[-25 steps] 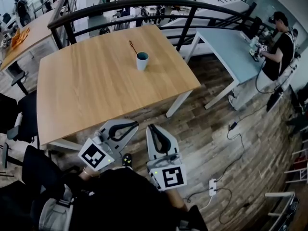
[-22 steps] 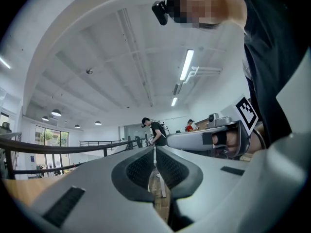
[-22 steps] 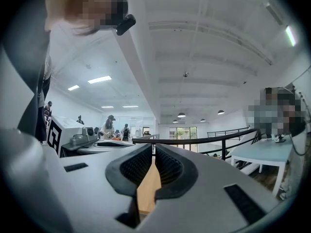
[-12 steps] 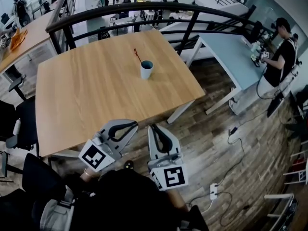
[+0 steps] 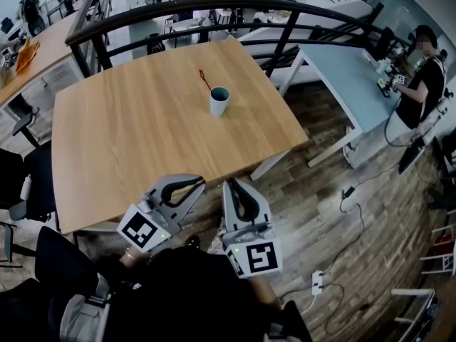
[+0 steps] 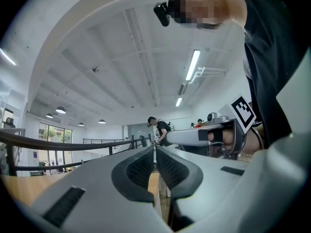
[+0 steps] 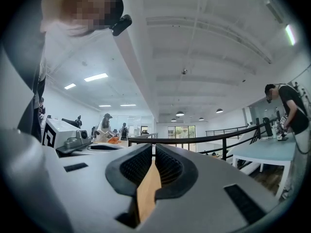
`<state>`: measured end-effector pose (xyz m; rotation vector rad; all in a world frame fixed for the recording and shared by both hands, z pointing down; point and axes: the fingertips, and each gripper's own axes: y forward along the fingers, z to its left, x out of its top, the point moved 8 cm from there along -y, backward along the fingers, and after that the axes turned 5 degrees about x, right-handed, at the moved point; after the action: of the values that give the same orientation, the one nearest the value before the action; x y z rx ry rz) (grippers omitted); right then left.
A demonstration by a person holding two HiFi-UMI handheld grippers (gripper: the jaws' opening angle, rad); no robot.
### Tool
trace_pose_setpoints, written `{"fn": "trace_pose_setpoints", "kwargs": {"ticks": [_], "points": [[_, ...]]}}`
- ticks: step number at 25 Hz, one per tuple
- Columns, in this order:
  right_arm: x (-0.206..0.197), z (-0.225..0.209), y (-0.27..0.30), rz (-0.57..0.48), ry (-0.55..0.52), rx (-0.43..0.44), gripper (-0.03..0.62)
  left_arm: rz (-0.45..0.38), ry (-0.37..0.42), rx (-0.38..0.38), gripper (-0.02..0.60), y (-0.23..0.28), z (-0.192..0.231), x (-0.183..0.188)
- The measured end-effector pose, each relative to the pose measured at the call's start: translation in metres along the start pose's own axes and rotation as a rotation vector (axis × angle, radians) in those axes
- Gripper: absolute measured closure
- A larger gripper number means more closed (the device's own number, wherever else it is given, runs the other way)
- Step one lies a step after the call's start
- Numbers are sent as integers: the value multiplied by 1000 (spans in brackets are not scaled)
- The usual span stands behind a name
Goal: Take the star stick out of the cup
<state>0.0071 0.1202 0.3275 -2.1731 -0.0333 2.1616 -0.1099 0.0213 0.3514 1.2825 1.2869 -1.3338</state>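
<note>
Both grippers hover low, just off the near edge of the table (image 5: 121,141), well short of the target. The left gripper (image 5: 197,184) has its jaws pressed together with nothing between them, its tips over the table's edge. The right gripper (image 5: 229,185) is likewise clenched and empty, just beside the left and off the table's edge, over the floor. Out near the far side of the table stands the cup (image 5: 219,100), upright and alone, well apart from both grippers. The stick (image 5: 205,80) sits in the cup, leaning out up and to the left; its reddish tip is too small here to confirm as a star. Beyond the table curves a dark railing (image 5: 214,7).
</note>
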Motion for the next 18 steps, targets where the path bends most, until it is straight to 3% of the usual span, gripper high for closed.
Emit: {"fn": "trace_pose_setpoints", "kwargs": {"ticks": [18], "points": [[-26,-125,121,-5,29,198,563,26,41,182,557,109,87,-30]]}}
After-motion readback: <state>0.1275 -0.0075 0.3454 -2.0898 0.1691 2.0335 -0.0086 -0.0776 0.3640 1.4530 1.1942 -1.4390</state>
